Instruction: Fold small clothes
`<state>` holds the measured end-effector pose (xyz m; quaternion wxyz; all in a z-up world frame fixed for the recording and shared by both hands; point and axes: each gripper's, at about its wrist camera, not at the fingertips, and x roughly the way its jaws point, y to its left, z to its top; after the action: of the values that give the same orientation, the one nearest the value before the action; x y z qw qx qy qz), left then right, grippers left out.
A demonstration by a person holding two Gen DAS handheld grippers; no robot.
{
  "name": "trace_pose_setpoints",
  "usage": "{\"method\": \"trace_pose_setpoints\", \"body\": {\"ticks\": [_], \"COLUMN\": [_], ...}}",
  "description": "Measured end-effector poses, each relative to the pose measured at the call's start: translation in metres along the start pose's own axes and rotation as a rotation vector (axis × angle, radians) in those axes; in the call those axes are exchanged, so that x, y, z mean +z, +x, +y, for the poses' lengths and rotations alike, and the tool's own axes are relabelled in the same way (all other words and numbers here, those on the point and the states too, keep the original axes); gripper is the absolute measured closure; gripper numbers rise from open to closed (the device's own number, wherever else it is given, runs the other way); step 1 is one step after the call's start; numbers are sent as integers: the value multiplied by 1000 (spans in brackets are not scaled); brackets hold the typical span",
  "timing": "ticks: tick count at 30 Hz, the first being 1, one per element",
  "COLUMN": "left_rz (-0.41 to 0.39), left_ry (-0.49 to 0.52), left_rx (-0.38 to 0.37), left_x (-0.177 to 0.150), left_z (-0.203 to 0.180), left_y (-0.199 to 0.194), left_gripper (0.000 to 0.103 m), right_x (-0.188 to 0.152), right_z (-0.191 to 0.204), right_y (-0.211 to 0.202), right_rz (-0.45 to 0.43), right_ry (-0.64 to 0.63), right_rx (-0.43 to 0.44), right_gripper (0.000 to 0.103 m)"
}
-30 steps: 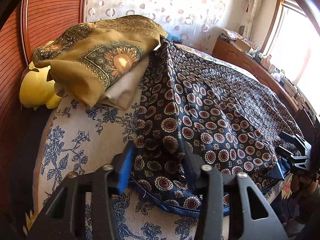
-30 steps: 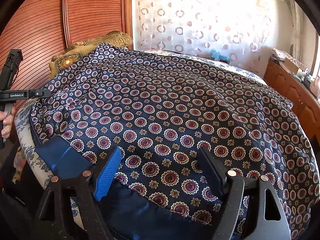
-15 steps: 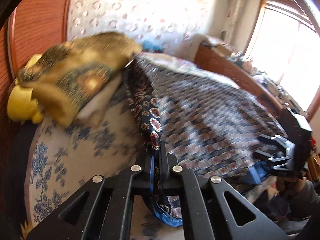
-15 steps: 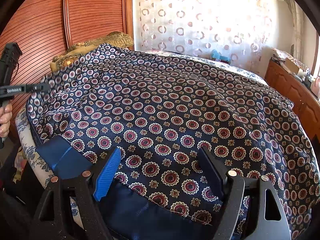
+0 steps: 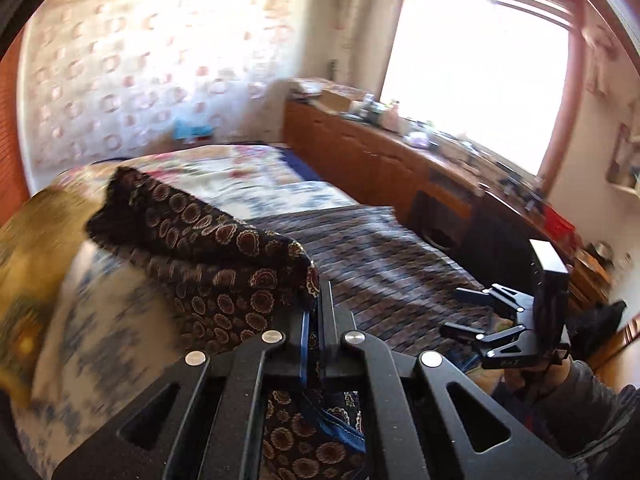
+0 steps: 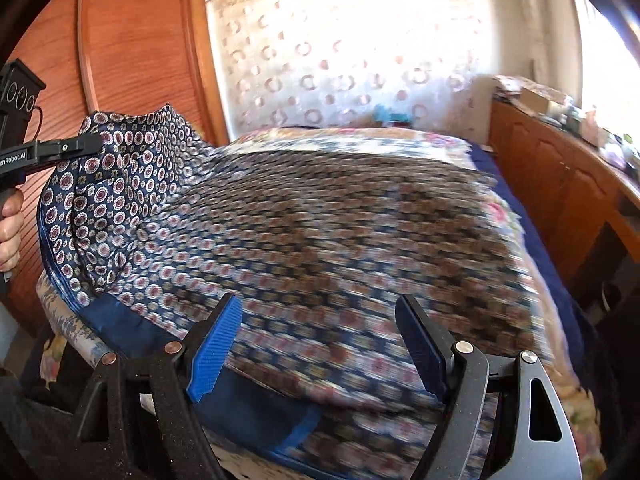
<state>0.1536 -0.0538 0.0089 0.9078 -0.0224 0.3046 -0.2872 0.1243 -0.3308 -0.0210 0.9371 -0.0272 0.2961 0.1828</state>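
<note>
A navy cloth with red and white medallions lies spread over the bed, blurred by motion. My left gripper is shut on its left edge and holds that edge lifted above the bed; it shows at the left of the right wrist view, with the raised fold hanging from it. My right gripper is open, low over the cloth's near edge and its plain blue border. It also shows in the left wrist view, open, at the right.
The bed has a blue floral sheet. A gold patterned cloth lies at the left. A wooden wardrobe stands behind the bed. A wooden sideboard with clutter runs under the window at the right.
My left gripper closed on the cloth's left edge and lifted it up and toward the right, so a fold rises off the bed. My right gripper stayed open near the front edge.
</note>
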Motion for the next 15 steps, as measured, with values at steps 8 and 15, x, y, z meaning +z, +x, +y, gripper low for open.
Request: {"method": "trace_pose_setpoints", "body": {"ticks": [8, 15], "left_rz": [46, 60], "left_ry": [112, 187], "left_rx": [-126, -211], "left_x": [43, 65], "left_z": [-72, -127], "left_y": [53, 72], "left_gripper": [99, 99], "right_x": [-18, -32], "right_z": [-47, -62], "right_y": [-40, -67], "right_rz": [-34, -55], "right_ry": [64, 88], "right_rx": [-76, -109], "right_gripper": [22, 22]}}
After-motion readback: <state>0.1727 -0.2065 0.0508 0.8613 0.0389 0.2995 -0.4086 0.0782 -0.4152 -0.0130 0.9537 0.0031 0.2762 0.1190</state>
